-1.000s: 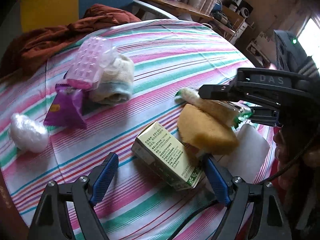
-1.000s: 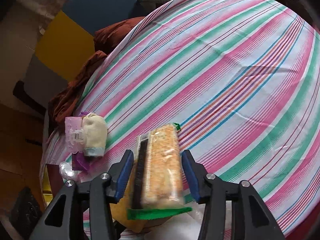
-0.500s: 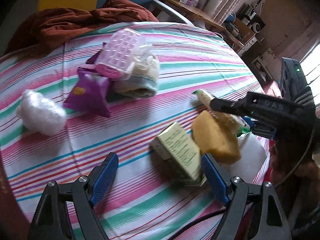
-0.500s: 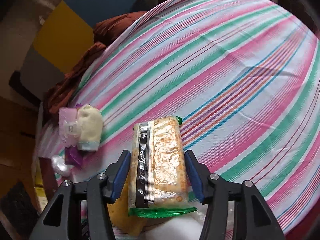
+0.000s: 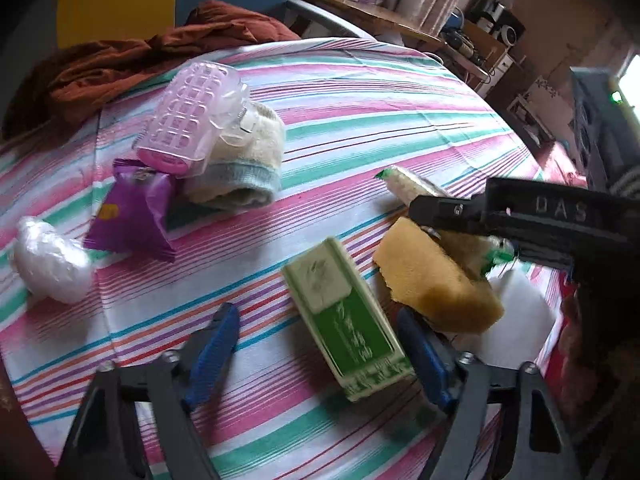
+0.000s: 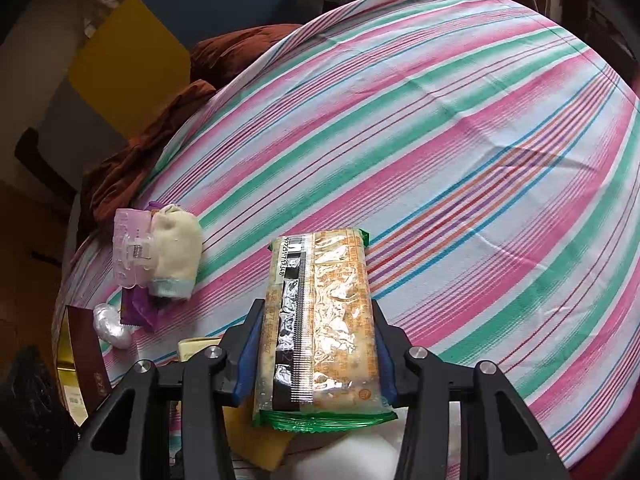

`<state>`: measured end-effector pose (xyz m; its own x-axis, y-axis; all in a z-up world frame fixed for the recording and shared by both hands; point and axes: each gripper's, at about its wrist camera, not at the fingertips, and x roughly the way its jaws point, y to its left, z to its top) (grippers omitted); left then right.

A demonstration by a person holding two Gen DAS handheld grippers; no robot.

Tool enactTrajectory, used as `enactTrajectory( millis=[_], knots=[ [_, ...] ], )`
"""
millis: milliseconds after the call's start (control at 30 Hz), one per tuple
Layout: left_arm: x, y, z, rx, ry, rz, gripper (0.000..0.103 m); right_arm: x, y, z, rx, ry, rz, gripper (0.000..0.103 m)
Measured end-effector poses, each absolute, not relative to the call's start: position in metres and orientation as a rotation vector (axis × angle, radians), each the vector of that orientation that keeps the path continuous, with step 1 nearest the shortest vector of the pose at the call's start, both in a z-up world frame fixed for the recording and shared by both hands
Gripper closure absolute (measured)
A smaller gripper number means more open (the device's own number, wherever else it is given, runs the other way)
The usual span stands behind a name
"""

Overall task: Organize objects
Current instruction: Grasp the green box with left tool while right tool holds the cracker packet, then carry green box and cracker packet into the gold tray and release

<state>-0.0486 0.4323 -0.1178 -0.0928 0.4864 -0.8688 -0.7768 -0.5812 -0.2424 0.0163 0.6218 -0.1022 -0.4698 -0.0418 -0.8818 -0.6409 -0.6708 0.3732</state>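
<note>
The left tongs [image 5: 316,354] have narrowed around the stiff, light box [image 5: 344,322], not yet clamping; the right tongs [image 6: 314,344] pinch the crinkly cracker packet [image 6: 320,320] by its long sides.

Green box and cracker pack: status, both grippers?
Left gripper jaws just closing around green box, left pad not touching. Right gripper shut on cracker pack. Yellow sponge crowds the box's right side.

Left tool [image 5: 316,354] half-open, right tool [image 6: 316,354] clamped.
</note>
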Motion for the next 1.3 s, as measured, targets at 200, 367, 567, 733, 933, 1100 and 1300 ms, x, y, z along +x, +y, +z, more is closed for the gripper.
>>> enactTrajectory(
  millis=[200, 367, 567, 733, 933, 1100, 1300],
  knots=[
    [-0.058, 0.417, -0.119, -1.252, 0.362, 1.826, 0.067, 0.017, 0.621, -0.098, -1.325, 1.005, 2.219, 0.056],
    [-0.05, 0.401, -0.116, -1.235, 0.353, 1.831, 0.068, 0.017, 0.619, -0.091, -1.302, 1.012, 2.285, 0.056],
    [-0.047, 0.37, -0.109, -1.242, 0.285, 1.892, 0.069, 0.009, 0.601, -0.076, -1.269, 1.008, 2.417, 0.056],
    [-0.041, 0.34, -0.09, -1.205, 0.248, 1.934, 0.07, 0.007, 0.589, -0.068, -1.25, 0.959, 2.494, 0.056],
    [-0.037, 0.304, -0.064, -1.153, 0.172, 1.981, 0.07, 0.007, 0.574, -0.059, -1.24, 0.89, 2.549, 0.056],
    [-0.04, 0.254, -0.043, -1.139, 0.086, 2.046, 0.07, 0.003, 0.548, -0.052, -1.281, 0.821, 2.586, 0.056],
    [-0.05, 0.189, -0.026, -1.112, -0.016, 2.166, 0.07, -0.014, 0.484, -0.042, -1.357, 0.791, 2.696, 0.056]
  ],
)
